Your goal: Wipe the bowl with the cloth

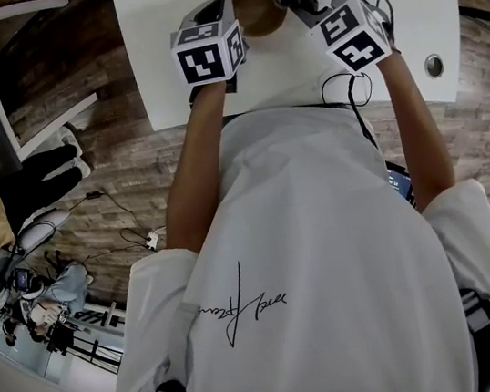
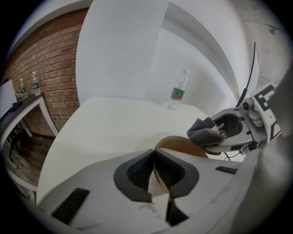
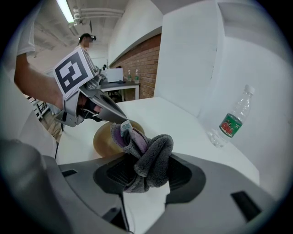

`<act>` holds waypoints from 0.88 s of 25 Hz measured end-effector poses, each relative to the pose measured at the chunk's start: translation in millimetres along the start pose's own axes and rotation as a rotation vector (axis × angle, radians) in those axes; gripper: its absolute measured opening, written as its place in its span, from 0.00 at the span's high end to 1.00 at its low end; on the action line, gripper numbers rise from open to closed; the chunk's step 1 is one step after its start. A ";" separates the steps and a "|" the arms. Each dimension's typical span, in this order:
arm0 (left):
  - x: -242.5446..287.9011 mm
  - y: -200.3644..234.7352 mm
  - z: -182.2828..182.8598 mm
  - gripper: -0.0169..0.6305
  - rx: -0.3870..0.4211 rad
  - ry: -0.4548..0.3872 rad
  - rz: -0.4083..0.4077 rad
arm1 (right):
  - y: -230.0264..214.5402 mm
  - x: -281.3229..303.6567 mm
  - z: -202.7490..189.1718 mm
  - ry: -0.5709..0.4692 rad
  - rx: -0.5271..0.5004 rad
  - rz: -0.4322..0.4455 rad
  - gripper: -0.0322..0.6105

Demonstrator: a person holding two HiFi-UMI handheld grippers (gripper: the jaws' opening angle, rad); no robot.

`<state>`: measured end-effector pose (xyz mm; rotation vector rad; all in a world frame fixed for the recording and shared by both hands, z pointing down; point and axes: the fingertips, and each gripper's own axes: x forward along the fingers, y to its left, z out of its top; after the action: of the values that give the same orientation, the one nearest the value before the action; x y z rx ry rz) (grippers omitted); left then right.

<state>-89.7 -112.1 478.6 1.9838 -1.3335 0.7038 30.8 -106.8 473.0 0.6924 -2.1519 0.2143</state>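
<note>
Here, the left tongs pinch the rim of the brown bowl; the right tongs clench the grey cloth just beside it.

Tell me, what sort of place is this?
Probably a lab or workshop, not a home: a plain white table, a brick wall, and gear heaped on the wooden floor.
</note>
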 end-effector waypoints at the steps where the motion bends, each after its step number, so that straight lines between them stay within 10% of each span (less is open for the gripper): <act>1: 0.2 -0.8 0.0 0.95 -0.001 0.000 0.000 | -0.1 -1.3 -0.6 0.000 -0.003 -0.003 0.66; 22: 0.0 -4.7 -2.1 0.95 -0.019 -0.002 0.008 | 17.7 -23.2 -14.0 -0.003 -0.019 -0.030 0.66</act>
<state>-85.5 -109.2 478.9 1.9658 -1.3444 0.6910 42.0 -77.4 465.5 0.7138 -2.1425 0.1775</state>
